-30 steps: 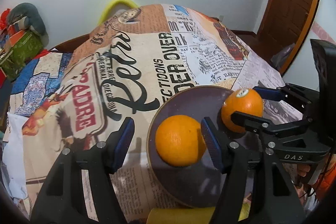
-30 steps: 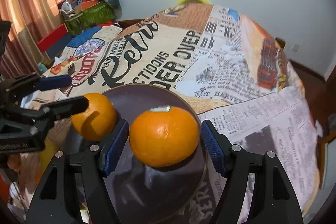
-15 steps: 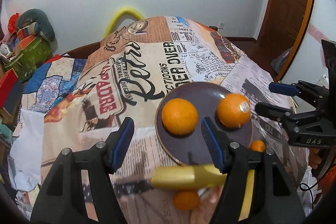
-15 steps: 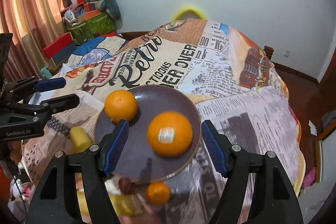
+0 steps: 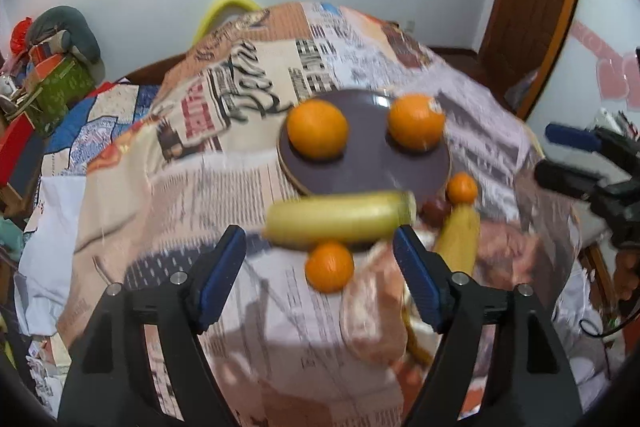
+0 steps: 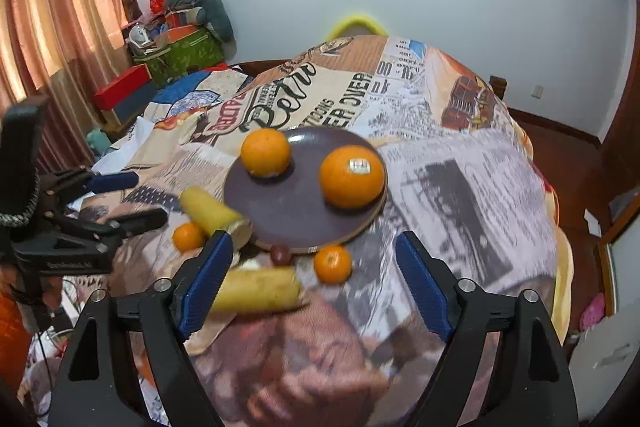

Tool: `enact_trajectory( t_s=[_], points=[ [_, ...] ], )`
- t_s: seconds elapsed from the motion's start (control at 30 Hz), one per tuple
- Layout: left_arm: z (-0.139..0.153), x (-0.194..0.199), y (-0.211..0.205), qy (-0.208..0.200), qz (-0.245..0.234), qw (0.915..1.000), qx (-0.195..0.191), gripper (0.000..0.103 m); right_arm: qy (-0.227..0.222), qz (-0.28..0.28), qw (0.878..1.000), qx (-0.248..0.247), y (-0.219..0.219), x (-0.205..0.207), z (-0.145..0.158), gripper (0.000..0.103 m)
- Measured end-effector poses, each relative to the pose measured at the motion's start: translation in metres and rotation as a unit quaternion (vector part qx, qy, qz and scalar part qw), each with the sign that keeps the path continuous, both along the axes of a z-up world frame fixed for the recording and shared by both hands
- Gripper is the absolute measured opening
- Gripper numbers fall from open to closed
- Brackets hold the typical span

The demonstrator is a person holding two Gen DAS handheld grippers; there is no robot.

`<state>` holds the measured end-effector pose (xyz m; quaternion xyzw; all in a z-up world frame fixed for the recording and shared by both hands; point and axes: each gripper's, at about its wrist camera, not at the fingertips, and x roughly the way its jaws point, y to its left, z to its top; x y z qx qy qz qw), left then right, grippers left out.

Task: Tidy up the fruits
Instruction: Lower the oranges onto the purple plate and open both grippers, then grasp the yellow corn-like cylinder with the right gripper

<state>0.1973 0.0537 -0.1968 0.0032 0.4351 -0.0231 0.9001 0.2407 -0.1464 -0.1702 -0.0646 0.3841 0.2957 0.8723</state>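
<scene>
Covering the surface, a printed cloth (image 6: 460, 187) is seen. On it a dark plate (image 6: 296, 211) carries two oranges (image 6: 352, 177); bananas (image 6: 256, 291) and small tangerines (image 6: 333, 264) lie beside the plate. Left gripper (image 5: 320, 277) and right gripper (image 6: 314, 281) are held open, empty.

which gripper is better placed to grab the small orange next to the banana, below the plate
Left, likely. The small orange sits just ahead between the open left gripper fingers, near the banana. The right gripper, also open, faces the other small orange instead.
</scene>
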Motion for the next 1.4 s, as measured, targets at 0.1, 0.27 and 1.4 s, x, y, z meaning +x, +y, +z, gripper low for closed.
enact_trajectory(
  t_s=[0.1,0.27,1.4],
  points=[
    [-0.015,-0.008,-0.006,0.020,-0.006,0.9998,0.008,0.076,0.019,-0.005,1.000,0.004,-0.004,-0.008,-0.013,0.083],
    [-0.036,-0.014,-0.011,0.048,-0.024,0.9985,-0.007,0.076,0.061,-0.001,0.998,-0.013,-0.001,-0.014,-0.042,0.083],
    [-0.047,-0.044,-0.003,0.040,0.001,0.9985,-0.038,0.076,0.098,-0.009,0.994,-0.040,0.043,-0.041,-0.080,0.091]
  ],
)
